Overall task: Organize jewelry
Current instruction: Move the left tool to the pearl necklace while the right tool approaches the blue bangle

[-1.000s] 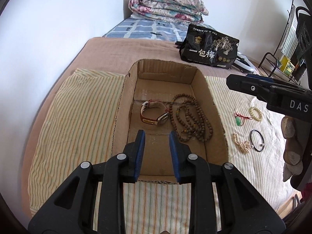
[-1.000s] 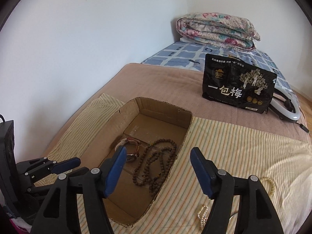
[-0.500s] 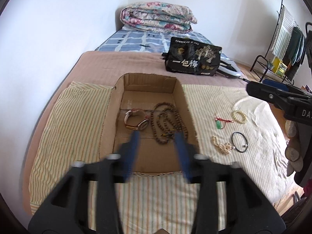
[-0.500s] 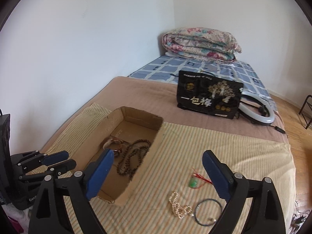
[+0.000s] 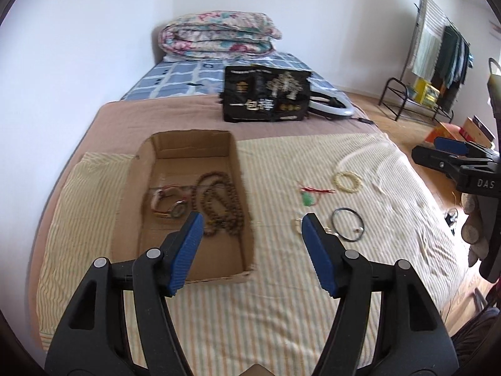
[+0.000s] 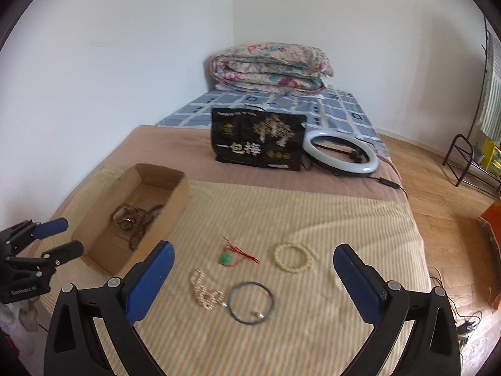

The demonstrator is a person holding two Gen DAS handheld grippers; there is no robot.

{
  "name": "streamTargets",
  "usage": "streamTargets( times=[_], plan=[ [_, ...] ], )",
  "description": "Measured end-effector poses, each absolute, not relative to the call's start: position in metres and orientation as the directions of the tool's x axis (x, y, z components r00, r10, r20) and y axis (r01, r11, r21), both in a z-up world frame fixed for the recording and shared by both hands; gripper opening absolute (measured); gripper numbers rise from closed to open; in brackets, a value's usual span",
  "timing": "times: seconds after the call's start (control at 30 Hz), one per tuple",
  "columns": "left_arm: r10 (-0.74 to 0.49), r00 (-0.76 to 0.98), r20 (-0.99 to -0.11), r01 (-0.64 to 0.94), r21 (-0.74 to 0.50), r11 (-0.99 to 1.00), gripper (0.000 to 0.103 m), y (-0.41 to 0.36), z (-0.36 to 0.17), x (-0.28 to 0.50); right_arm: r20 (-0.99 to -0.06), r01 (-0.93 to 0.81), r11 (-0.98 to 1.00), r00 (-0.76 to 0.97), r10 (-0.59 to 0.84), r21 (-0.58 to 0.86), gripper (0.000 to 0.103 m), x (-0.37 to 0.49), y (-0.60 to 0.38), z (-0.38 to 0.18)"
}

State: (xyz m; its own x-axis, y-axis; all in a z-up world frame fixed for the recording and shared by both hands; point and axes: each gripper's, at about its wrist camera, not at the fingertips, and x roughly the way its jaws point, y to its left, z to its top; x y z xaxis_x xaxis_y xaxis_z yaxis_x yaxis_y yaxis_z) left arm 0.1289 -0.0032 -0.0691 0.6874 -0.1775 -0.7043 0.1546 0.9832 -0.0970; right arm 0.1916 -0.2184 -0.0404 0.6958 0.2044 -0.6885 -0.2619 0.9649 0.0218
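Note:
An open cardboard box (image 5: 241,188) (image 6: 175,200) lies on the striped cloth and holds a watch (image 5: 167,202) and a long brown bead necklace (image 5: 220,202). On the cloth to its right lie a green pendant on red cord (image 5: 308,199) (image 6: 227,258), a cream bead bracelet (image 5: 347,181) (image 6: 291,257), a pearl strand (image 6: 203,291) and a black ring bracelet (image 5: 347,224) (image 6: 250,302). My left gripper (image 5: 250,222) is open and empty above the box's near right corner. My right gripper (image 6: 250,255) is open wide and empty above the loose pieces.
A black printed bag (image 6: 258,139) and a white ring light (image 6: 341,155) lie further back on the brown blanket. A folded floral quilt (image 6: 271,67) is at the bed's head. The bed's edge and wooden floor (image 6: 444,194) are to the right, with a metal rack (image 5: 416,100).
My left gripper has opened from nearly shut and pulled back and right from the box. My right gripper has opened wider and swung right, from over the box to over the loose jewelry.

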Motion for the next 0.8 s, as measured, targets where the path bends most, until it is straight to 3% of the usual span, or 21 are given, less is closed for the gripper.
streamTargets(
  times=[0.8],
  plan=[
    [-0.241,0.556,-0.796,0.345,-0.043,0.938,0.067,-0.107,-0.135,0.148,-0.792,-0.289,0.957,0.577,0.198,0.029,0.103,0.190,-0.272,-0.131]
  ],
)
